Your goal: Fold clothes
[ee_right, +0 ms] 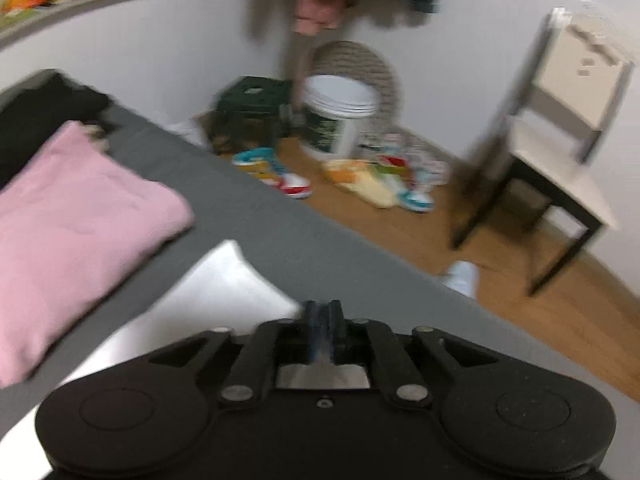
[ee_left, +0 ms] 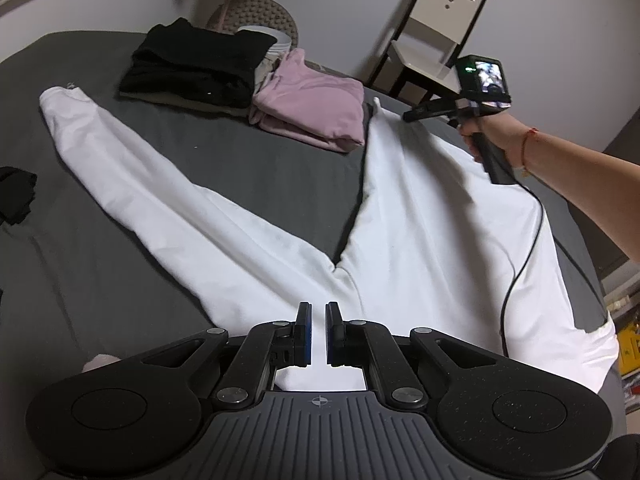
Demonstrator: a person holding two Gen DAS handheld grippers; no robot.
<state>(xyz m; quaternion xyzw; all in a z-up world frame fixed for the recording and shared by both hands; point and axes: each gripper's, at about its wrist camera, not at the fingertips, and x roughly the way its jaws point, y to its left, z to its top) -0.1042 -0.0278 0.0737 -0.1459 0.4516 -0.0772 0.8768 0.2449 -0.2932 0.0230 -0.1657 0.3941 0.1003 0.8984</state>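
White trousers (ee_left: 440,240) lie spread on the grey bed (ee_left: 260,168), legs in a V, the left leg (ee_left: 140,168) flat. My left gripper (ee_left: 318,334) sits just below the crotch, its jaws nearly closed with white cloth between the pads. My right gripper (ee_left: 406,116) is at the far end of the right leg, whose hem is lifted off the bed. In the right wrist view that gripper (ee_right: 322,320) is shut, with the white trousers (ee_right: 208,292) running under and left of it; the view is blurred.
A folded pink garment (ee_left: 312,108) (ee_right: 72,216) and a black folded pile (ee_left: 196,64) lie between the legs' ends. A black item (ee_left: 16,196) is at the left edge. Beyond the bed are a chair (ee_right: 560,128), a bucket (ee_right: 340,112) and floor clutter. A cable (ee_left: 520,264) crosses the trousers.
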